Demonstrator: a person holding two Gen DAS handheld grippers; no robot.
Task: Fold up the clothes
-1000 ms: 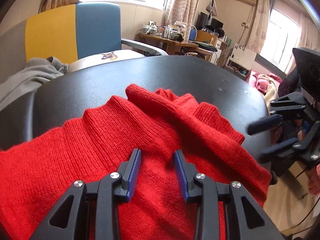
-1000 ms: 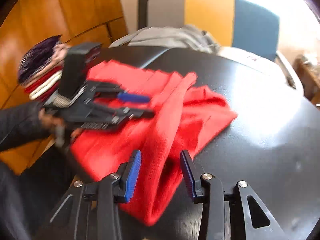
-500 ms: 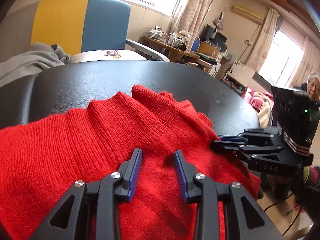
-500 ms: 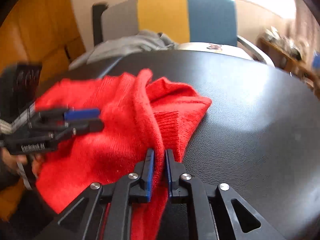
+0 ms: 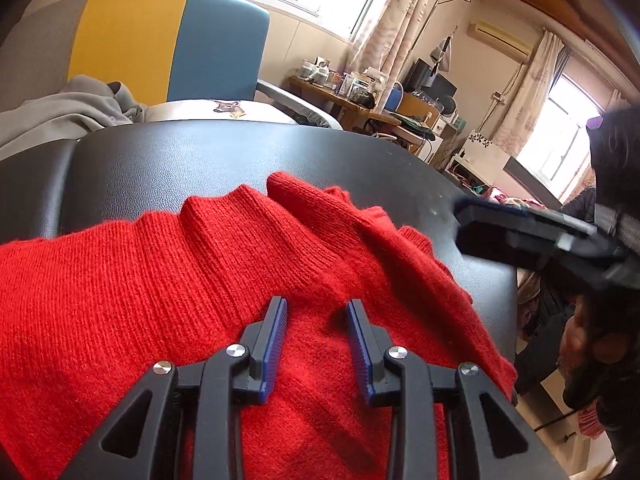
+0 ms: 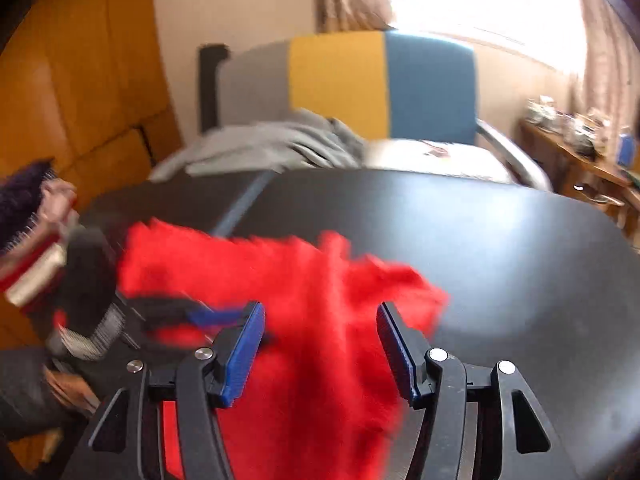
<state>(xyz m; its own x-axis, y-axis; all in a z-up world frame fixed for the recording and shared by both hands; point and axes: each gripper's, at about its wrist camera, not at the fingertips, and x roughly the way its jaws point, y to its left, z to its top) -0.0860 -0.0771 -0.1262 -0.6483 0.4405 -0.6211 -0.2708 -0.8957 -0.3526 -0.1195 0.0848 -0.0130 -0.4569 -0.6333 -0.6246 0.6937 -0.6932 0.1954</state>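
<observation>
Red sweater (image 5: 248, 280) blurred, cut off — both hand-held grippers (image 5: 316, 312) (image 6: 320, 316) wide, empty.

Red sweater under the left gripper on a black table

The left gripper (image 5: 316, 312) sits over the rumpled red sweater (image 5: 192, 280), its 2 blue-padded fingers (image 5: 274, 344) apart with nothing between them. The right gripper (image 5: 516, 228) shows at the right edge above the black table (image 5: 200, 160). Behind stand a yellow-and-blue chair (image 5: 172, 44) and a grey garment (image 5: 68, 108)
</observation>
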